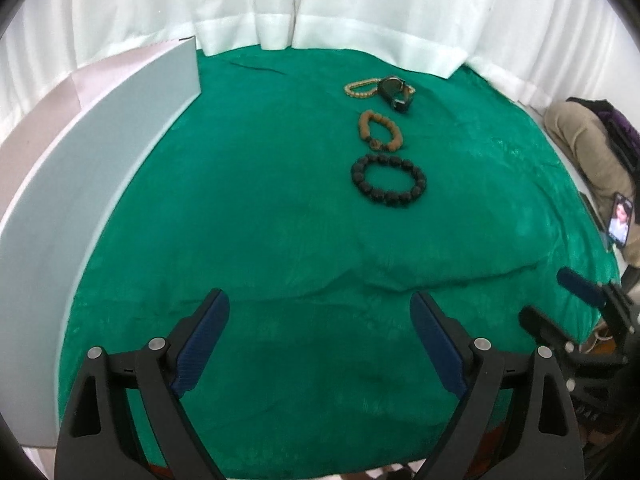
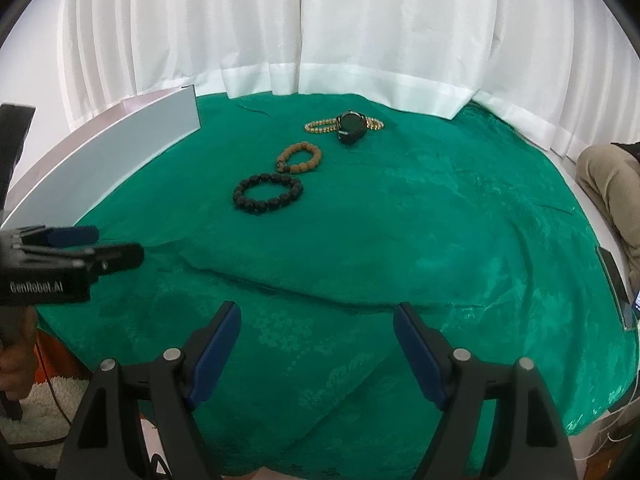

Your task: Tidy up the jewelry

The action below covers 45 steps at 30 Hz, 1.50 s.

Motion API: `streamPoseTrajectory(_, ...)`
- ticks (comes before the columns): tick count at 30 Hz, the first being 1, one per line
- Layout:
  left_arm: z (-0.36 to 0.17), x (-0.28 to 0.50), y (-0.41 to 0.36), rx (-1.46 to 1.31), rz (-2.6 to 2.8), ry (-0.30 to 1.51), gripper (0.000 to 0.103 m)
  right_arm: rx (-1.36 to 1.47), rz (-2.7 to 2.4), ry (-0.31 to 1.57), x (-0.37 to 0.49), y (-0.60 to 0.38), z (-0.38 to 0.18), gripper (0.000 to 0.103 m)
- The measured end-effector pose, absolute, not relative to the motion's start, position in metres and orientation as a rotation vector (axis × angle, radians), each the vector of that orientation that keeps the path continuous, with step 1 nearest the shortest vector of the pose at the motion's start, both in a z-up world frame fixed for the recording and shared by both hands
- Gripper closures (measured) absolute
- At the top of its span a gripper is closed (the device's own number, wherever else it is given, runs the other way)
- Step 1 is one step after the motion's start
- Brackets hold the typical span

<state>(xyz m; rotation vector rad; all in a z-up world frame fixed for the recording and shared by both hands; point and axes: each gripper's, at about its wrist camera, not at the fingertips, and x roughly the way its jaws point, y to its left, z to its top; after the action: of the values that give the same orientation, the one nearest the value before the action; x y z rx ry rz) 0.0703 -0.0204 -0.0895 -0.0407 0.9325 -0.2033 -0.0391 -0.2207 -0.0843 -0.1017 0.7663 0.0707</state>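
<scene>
A black bead bracelet (image 1: 388,181) (image 2: 267,194), a brown bead bracelet (image 1: 379,130) (image 2: 299,156), a gold bead bracelet (image 1: 360,89) (image 2: 320,126) and a dark watch (image 1: 396,92) (image 2: 351,127) lie in a row on the green cloth (image 1: 280,240) (image 2: 400,240). The watch rests against the gold bracelet. My left gripper (image 1: 320,312) is open and empty over the near cloth; it also shows at the left edge of the right wrist view (image 2: 116,246). My right gripper (image 2: 317,322) is open and empty; it shows at the right of the left wrist view (image 1: 552,296).
A pale grey box (image 1: 80,184) (image 2: 108,152) stands along the cloth's left side. White curtains (image 1: 320,8) hang behind. A seated person's leg (image 1: 580,140) (image 2: 612,184) and a lit phone (image 1: 620,220) are at the right. The cloth has a raised fold (image 2: 300,288).
</scene>
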Motion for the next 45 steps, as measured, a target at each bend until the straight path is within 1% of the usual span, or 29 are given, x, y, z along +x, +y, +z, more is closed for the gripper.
streamPoseTrajectory(6,-0.081,0.101,-0.040,-0.037,-0.281,0.947,0.010,-0.089,0.067,0.762,-0.040,-0.224,-0.085,0.023)
streamPoseTrajectory(11,-0.083,0.147,-0.050,-0.061,-0.256,0.958,0.012,-0.081,0.066,0.765,-0.042,-0.227,-0.086,0.023)
streamPoseTrajectory(13,-0.091,0.168,-0.054,-0.073,-0.233,0.978,0.017,-0.079,0.065,0.762,-0.044,-0.228,-0.086,0.023)
streamPoseTrajectory(17,-0.108,0.190,-0.069,0.013,-0.186,1.004,0.022,-0.075,0.062,0.762,-0.044,-0.229,-0.085,0.023)
streamPoseTrajectory(23,-0.124,0.197,-0.083,0.121,-0.158,1.025,0.021,-0.073,0.059,0.759,-0.046,-0.231,-0.083,0.023)
streamPoseTrajectory(24,-0.124,0.197,-0.082,0.116,-0.153,1.017,0.020,-0.071,0.059,0.759,-0.047,-0.231,-0.083,0.023)
streamPoseTrajectory(29,-0.125,0.198,-0.075,0.093,-0.168,1.029,0.020,-0.070,0.062,0.766,-0.048,-0.230,-0.084,0.023)
streamPoseTrajectory(30,-0.125,0.198,-0.075,0.092,-0.171,1.031,0.022,-0.069,0.066,0.768,-0.049,-0.230,-0.084,0.023)
streamPoseTrajectory(32,-0.122,0.197,-0.077,0.092,-0.177,1.035,0.032,-0.071,0.068,0.767,-0.051,-0.229,-0.084,0.023)
streamPoseTrajectory(33,-0.120,0.197,-0.078,0.098,-0.185,1.034,0.044,-0.073,0.069,0.765,-0.051,-0.229,-0.083,0.023)
streamPoseTrajectory(34,-0.119,0.196,-0.080,0.103,-0.195,1.034,0.052,-0.074,0.069,0.764,-0.052,-0.228,-0.083,0.023)
streamPoseTrajectory(36,-0.117,0.195,-0.086,0.131,-0.219,1.034,0.083,-0.072,0.068,0.765,-0.054,-0.228,-0.084,0.023)
streamPoseTrajectory(37,-0.116,0.193,-0.089,0.148,-0.226,1.033,0.091,-0.072,0.068,0.768,-0.055,-0.228,-0.084,0.023)
streamPoseTrajectory(41,-0.116,0.185,-0.092,0.168,-0.236,1.027,0.092,-0.072,0.066,0.777,-0.055,-0.228,-0.086,0.023)
streamPoseTrajectory(45,-0.106,0.178,-0.072,0.036,-0.280,1.035,0.093,-0.073,0.059,0.775,-0.056,-0.227,-0.085,0.023)
